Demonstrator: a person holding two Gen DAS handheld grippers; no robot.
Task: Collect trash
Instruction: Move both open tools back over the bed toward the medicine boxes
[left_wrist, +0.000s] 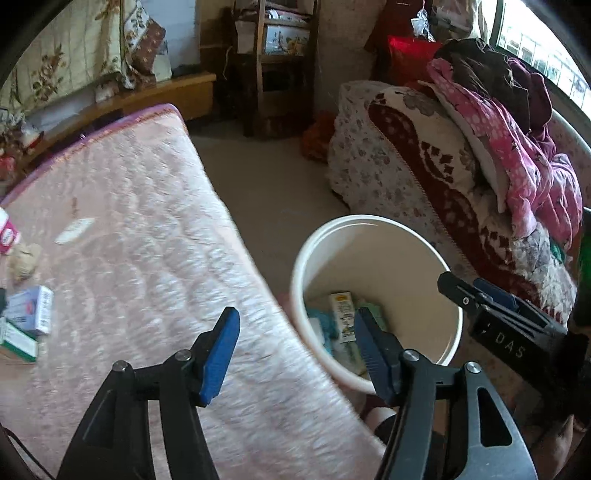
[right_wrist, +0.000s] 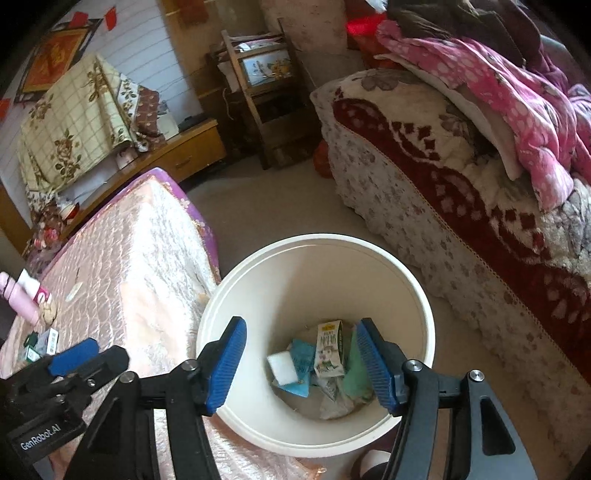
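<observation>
A white bucket (right_wrist: 314, 280) stands on the floor against the side of a pink quilted mattress (left_wrist: 140, 221). In it lie a milk carton (right_wrist: 328, 350), a blue packet (right_wrist: 301, 363), a white block (right_wrist: 282, 365) and a green wrapper (right_wrist: 354, 376). My right gripper (right_wrist: 301, 363) hangs over the bucket's mouth, open, with nothing between its pads. My left gripper (left_wrist: 295, 350) is open and empty over the mattress edge beside the bucket's rim (left_wrist: 369, 219). Small boxes (left_wrist: 31, 310), a crumpled paper (left_wrist: 24, 258) and a white strip (left_wrist: 74, 230) lie on the mattress at far left.
A pink bottle (right_wrist: 18, 299) lies at the mattress's left end. A sofa with a red-patterned blanket (right_wrist: 461, 192) and pink clothes (right_wrist: 517, 110) lines the right side. A wooden rack (right_wrist: 266, 92) and a low cabinet (right_wrist: 177, 155) stand at the back. Bare floor (right_wrist: 277, 206) runs between mattress and sofa.
</observation>
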